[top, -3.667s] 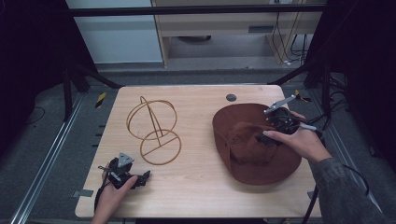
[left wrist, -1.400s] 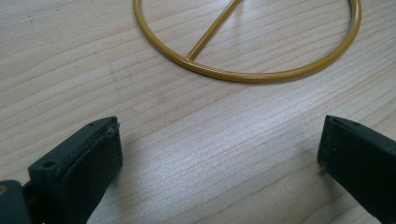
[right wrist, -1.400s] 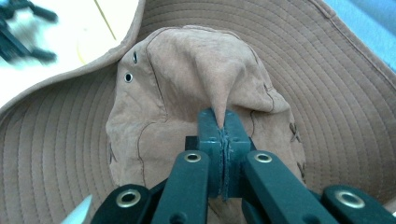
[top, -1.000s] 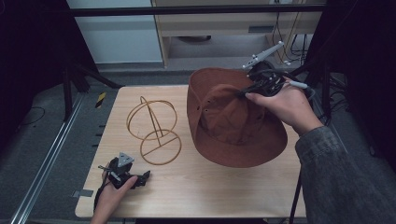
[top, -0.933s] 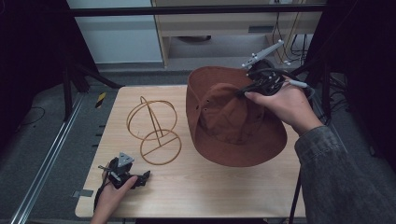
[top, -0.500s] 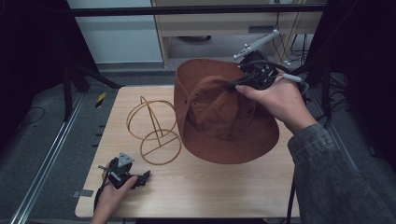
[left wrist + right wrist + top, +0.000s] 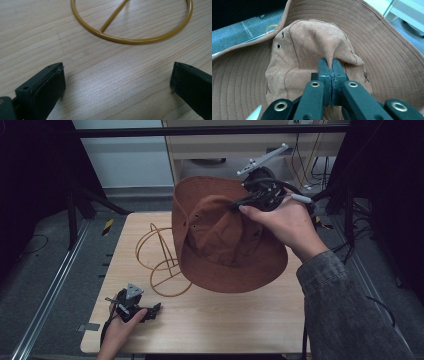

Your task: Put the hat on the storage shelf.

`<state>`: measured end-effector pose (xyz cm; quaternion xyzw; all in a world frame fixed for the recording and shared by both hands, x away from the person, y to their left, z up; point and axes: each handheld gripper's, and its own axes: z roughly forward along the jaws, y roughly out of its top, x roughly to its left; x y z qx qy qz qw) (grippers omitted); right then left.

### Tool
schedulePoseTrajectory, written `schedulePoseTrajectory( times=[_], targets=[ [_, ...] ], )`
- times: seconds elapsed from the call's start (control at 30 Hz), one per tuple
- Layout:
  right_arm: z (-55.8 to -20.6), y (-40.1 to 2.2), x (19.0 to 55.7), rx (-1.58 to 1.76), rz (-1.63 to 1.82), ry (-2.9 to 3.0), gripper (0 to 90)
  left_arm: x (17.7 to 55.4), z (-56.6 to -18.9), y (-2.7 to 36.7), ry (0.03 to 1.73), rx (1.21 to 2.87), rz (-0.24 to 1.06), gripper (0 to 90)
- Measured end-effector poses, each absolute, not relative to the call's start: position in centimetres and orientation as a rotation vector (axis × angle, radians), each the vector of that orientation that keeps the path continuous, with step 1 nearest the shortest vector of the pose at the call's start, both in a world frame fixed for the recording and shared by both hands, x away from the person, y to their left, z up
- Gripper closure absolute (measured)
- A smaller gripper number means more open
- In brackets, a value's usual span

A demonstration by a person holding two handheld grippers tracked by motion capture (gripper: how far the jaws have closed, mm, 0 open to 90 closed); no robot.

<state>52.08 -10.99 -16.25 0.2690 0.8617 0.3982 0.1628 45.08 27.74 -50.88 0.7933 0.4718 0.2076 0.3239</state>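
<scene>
Resting low at the near edge of the wooden table [image 7: 225, 320], the left gripper [image 7: 131, 306] sits in the person's left hand [image 7: 117, 332] with nothing in it. Its own view shows the two black jaws standing wide apart over bare wood, so it looks like it is just waiting for its turn.

A little past it stands the yellow wire hat stand [image 7: 162, 260]. The round base ring [image 7: 132, 22] lies flat on the table just ahead of the open jaws, and a thin bar runs across it. The tall loops rise from the ring. This looks like the place where the hat should go.

Up above the middle of the table hangs the brown hat [image 7: 225, 240]. It is off the table, tipped on its side, and its wide brim hangs partly in front of the stand. The right gripper [image 7: 250, 200] holds it from the far right, with the right hand [image 7: 285, 222] wrapped round the tool. In the right gripper view the jaws are squeezed tight on a small fold of cloth on the crown [image 7: 329, 62], which pulls it up into a little peak. A pinch there lets the floppy hat hang open side down, ready to drop over the loops.

The big brim hides part of the stand, so aiming may be hard. Far behind the table are a pale cabinet [image 7: 220, 150] and loose cables [image 7: 310, 170]
</scene>
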Motion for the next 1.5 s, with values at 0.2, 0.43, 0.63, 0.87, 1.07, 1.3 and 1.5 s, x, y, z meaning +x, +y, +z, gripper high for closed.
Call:
schedulePoseTrajectory(
  times=[0.2, 0.43, 0.63, 0.87, 1.07, 1.3, 1.5],
  targets=[
    [-15.3, -9.6, 51.9, 0.748, 1.127, 2.462, 89.3, 45.1, -50.9, 27.7, 1.238, 2.084, 0.541, 0.0],
    [-14.8, -7.6, 52.0, 0.727, 1.142, 2.465, 89.2, 45.1, -50.9, 27.7, 1.238, 2.083, 0.538, 0.0],
    [-14.6, -6.2, 52.2, 0.718, 1.156, 2.467, 89.2, 45.1, -50.9, 27.7, 1.237, 2.084, 0.537, 0.0],
    [-14.5, -5.0, 52.1, 0.704, 1.186, 2.462, 89.3, 45.1, -50.9, 27.8, 1.235, 2.085, 0.537, 0.0],
    [-14.7, -4.0, 51.8, 0.687, 1.22, 2.457, 89.2, 45.1, -50.9, 27.8, 1.234, 2.085, 0.535, 0.0],
    [-14.7, -3.4, 51.2, 0.668, 1.251, 2.45, 89.2, 45.1, -50.9, 27.8, 1.233, 2.087, 0.535, 0.0],
    [-14.8, -2.8, 51.1, 0.661, 1.268, 2.449, 89.1, 45.1, -50.9, 27.8, 1.232, 2.088, 0.535, 0.0]
  ],
)
